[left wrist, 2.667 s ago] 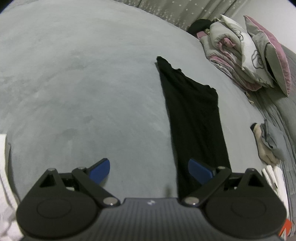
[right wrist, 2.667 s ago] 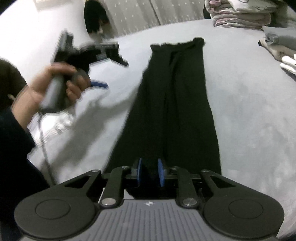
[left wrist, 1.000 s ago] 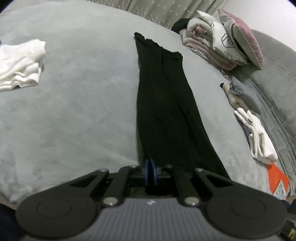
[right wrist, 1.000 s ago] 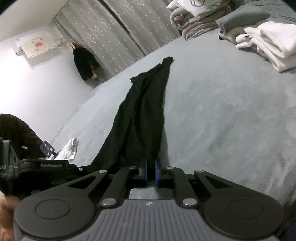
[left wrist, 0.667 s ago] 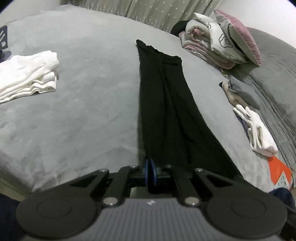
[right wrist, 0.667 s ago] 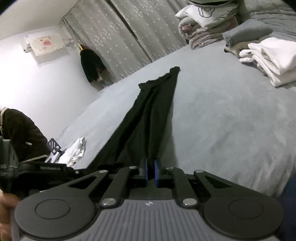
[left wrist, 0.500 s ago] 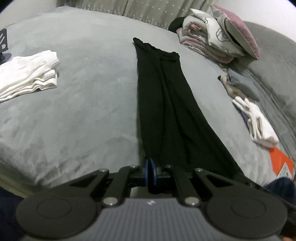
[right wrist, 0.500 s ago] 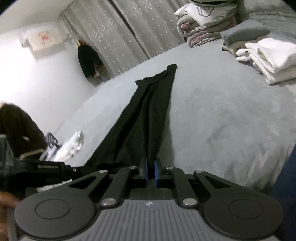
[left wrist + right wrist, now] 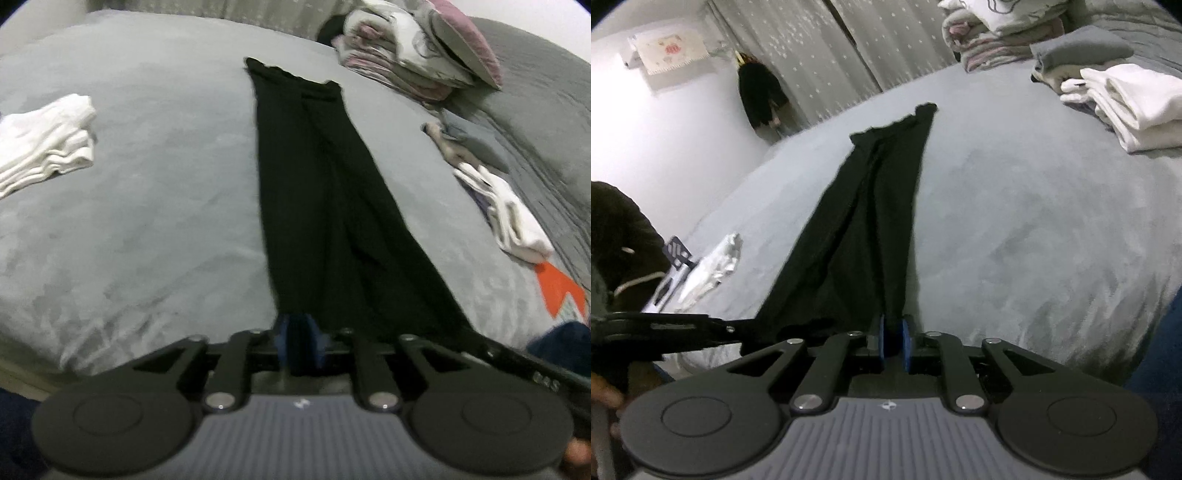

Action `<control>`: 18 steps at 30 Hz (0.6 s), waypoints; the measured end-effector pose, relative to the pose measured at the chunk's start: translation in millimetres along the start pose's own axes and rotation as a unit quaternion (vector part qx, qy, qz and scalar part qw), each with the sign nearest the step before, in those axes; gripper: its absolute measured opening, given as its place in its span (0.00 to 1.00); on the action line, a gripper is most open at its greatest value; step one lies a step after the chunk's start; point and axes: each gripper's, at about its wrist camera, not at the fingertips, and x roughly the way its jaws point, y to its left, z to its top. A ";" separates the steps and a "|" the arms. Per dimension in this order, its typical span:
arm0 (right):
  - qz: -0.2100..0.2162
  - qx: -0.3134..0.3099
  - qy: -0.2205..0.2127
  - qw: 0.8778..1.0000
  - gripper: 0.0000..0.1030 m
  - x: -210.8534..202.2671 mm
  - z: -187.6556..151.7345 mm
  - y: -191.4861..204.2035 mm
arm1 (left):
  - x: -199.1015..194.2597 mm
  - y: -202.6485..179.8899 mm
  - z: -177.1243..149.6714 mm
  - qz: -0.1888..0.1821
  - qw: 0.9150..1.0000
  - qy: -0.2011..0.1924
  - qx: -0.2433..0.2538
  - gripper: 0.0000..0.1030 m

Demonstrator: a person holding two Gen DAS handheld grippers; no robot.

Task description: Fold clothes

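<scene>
One wide grey bed [image 9: 155, 192] fills both views, its cover a soft, short-piled plush that dents and shades where it has been pressed. Along its middle lies the black garment [image 9: 314, 192], a long, narrow strip of thin, matte knit, doubled lengthwise with soft ridges running down it. Its long axis runs straight away from me toward twelve o'clock, the far hem by the curtain side, the near end at six o'clock at my claws. That is what the fold turns on, I judge: the near end must travel up that axis to meet the far hem, and both hands sit equally near, one at each near corner.

My left claw [image 9: 298, 341] has the near left corner between its blue pads; its jaws have just been opening, and a gap shows around the cloth, so I judge the grip slack or let go. My right claw [image 9: 894, 341] has also just been opening, yet its pads look pressed on a bunched tuck of the near right corner.

At two o'clock in the left view sits folded bedding [image 9: 402, 59], puffy and quilted; at three o'clock a folded white stack [image 9: 513, 221]; at ten o'clock crumpled white cloth [image 9: 48, 136].
</scene>
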 end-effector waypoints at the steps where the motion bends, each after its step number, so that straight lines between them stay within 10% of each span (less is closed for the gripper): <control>1: -0.007 -0.006 -0.003 1.000 0.22 -1.6 0.6 2.2 | -1.4 3.3 0.4 -0.002 1.000 -0.001 -0.005 0.29; 12: 0.012 -0.155 -0.073 0.985 0.28 -8.8 11.3 67.7 | -5.1 45.2 14.8 -0.023 0.997 -0.034 -0.070 0.39; 18: 0.044 -0.159 0.025 0.986 0.27 51.2 9.3 91.5 | -1.9 50.8 15.1 -0.015 0.997 -0.043 -0.067 0.39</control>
